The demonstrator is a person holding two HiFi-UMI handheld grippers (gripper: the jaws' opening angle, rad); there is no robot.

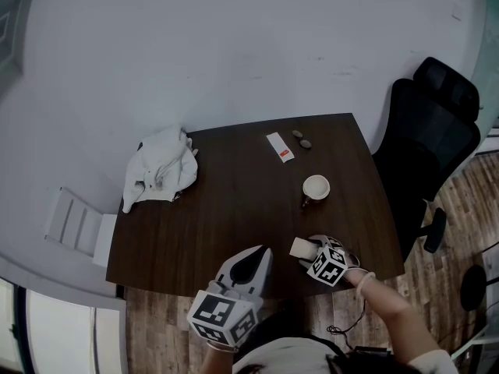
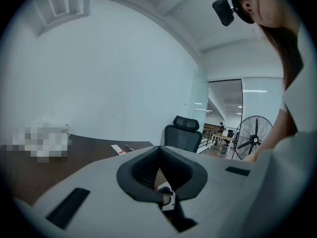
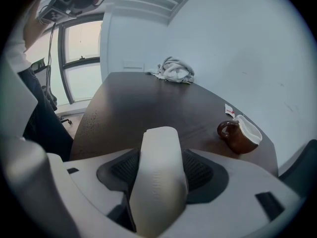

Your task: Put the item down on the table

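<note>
Dim, even light; fisheye edges

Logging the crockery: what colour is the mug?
The mug is brown outside, white inside; right gripper view shows it best.

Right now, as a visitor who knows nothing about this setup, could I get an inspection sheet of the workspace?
Surface: dark wooden table, its middle bare.
Job's things: pale folded item, at the table's near edge, not released.
Clutter: white cloth at the far left corner; brown mug; red-and-white packet and two small dark objects near the far edge.
Grippers: left hand-held gripper shut, empty; right hand-held gripper shut on the pale folded item.
Cables: thin cable under the person's right arm.
Surroundings: black office chair right of the table; standing fan.
</note>
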